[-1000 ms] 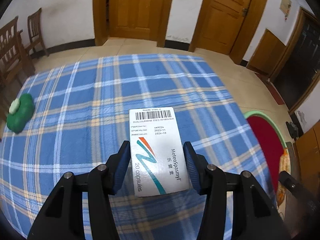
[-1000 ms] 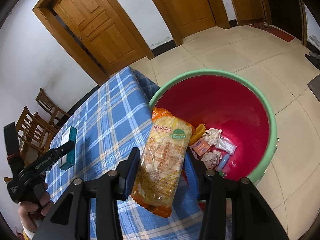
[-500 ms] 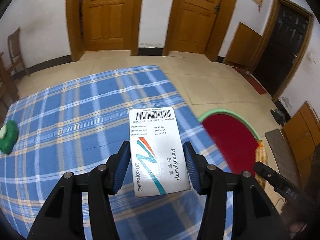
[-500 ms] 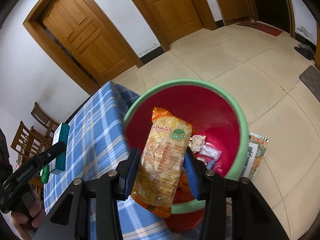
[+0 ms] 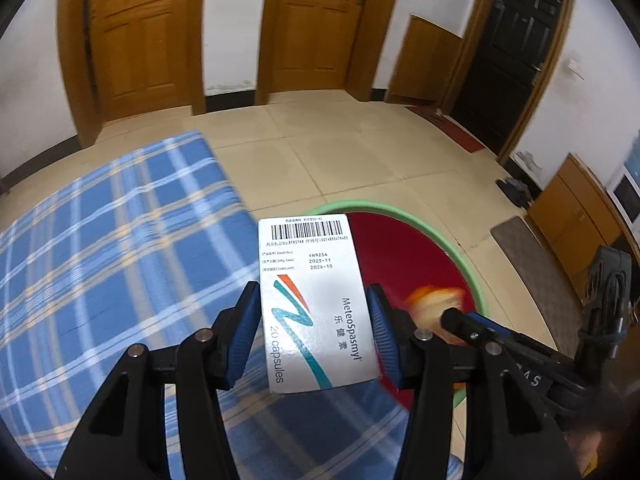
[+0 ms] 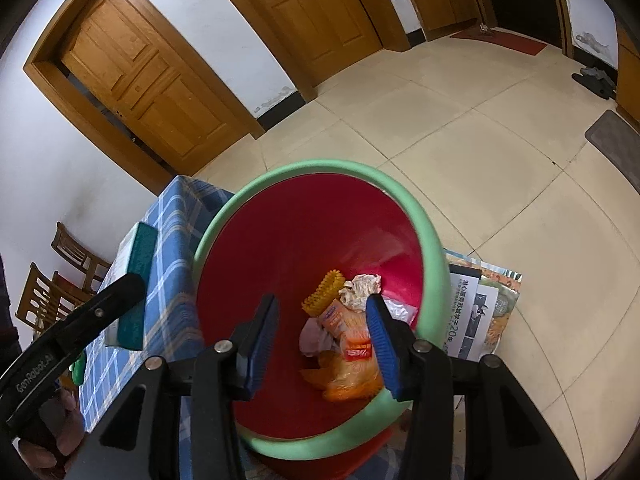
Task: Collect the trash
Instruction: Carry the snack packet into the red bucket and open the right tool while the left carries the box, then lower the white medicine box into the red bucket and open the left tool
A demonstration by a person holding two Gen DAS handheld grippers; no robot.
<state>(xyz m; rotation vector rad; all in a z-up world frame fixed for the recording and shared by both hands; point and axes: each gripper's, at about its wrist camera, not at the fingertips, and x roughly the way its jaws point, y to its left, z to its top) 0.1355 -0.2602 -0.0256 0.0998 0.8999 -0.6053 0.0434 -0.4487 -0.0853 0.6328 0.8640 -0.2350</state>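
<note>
Left claw (image 5: 314,336) clamped on white cardboard medicine box with barcode (image 5: 314,300), held above edge of blue plaid-cloth bench (image 5: 112,256). Right claw (image 6: 322,340) apart, nothing between pads, hanging over red plastic bin with green rim (image 6: 430,240). Orange-and-clear plastic snack wrapper (image 6: 352,364) lying inside bin among crumpled white paper (image 6: 360,286) and yellow ridged scrap (image 6: 322,292). Printed papers (image 6: 478,312) on tiled floor (image 6: 460,140) beside bin. Wooden doors (image 6: 140,80) beyond.
</note>
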